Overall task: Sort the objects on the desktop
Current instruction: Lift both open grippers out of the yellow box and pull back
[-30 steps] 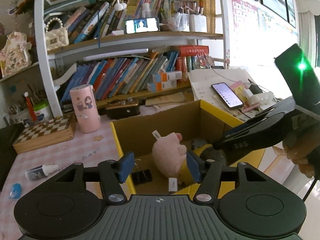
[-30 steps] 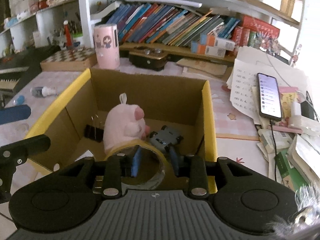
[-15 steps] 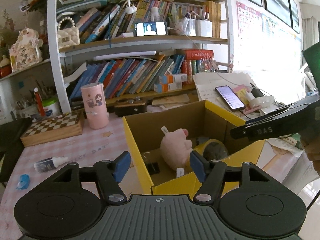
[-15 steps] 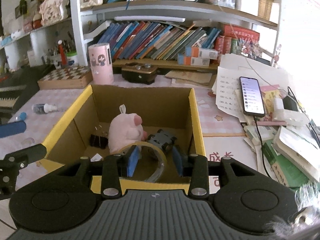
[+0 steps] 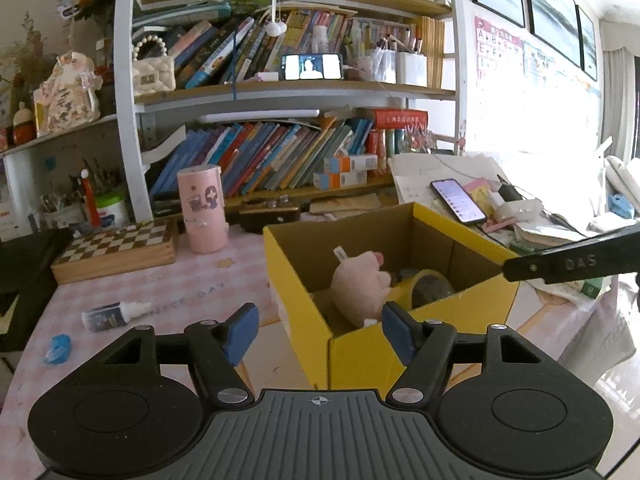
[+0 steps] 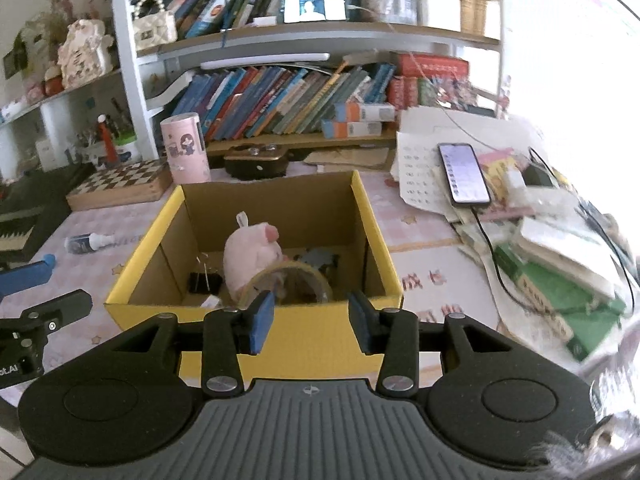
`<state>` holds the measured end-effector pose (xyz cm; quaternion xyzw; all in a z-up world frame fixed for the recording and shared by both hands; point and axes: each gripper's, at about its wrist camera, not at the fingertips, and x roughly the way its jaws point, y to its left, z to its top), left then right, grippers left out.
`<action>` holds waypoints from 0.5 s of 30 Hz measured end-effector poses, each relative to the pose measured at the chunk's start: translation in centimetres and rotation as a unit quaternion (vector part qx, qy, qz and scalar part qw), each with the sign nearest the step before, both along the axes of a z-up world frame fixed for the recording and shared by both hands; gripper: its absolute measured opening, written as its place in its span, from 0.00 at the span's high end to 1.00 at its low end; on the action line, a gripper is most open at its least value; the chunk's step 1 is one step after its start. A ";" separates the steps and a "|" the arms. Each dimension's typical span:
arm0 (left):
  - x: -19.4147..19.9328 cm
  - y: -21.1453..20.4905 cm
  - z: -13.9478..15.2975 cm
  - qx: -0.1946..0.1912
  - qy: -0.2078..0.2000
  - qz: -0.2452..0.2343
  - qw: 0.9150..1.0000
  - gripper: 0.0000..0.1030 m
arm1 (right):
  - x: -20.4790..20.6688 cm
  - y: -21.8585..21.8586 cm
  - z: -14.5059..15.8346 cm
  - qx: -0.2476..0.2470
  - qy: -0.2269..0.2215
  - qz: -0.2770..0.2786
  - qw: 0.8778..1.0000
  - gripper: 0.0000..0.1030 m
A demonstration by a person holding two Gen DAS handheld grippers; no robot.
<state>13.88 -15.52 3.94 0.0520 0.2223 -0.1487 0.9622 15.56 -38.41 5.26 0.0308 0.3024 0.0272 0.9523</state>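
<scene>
A yellow cardboard box (image 6: 248,336) (image 5: 360,356) stands on the pink desk. Inside lie a pink plush pig (image 6: 250,258) (image 5: 358,284), a roll of yellow tape (image 6: 298,280) (image 5: 420,286), a black binder clip (image 6: 204,282) and a dark toy. My right gripper (image 6: 312,320) is open and empty, in front of the box's near wall. My left gripper (image 5: 320,330) is open and empty at the box's near left corner. A small glue bottle (image 5: 114,314) (image 6: 86,242) and a blue scrap (image 5: 58,348) lie on the desk to the left.
A pink cylinder (image 5: 202,208), a chessboard box (image 5: 116,246) and a bookshelf stand behind. A phone (image 6: 464,172) on papers and stacked books (image 6: 560,272) crowd the right side. The right gripper's body (image 5: 568,266) juts in at the left view's right edge.
Both grippers have pulled back and up from the box. The right gripper has let go of the tape roll, which now lies in the box, and its fingers stand wider apart.
</scene>
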 end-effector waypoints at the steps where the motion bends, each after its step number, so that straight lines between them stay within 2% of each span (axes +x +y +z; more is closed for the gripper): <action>1: -0.2 0.4 -0.1 0.000 0.002 0.000 1.000 0.31 | -0.5 0.2 -0.2 0.004 0.002 -0.007 1.000 0.62; 15: -2.3 5.7 -2.1 0.005 0.043 -0.006 0.999 0.28 | -5.3 5.2 -3.8 0.034 0.057 -0.057 0.996 0.62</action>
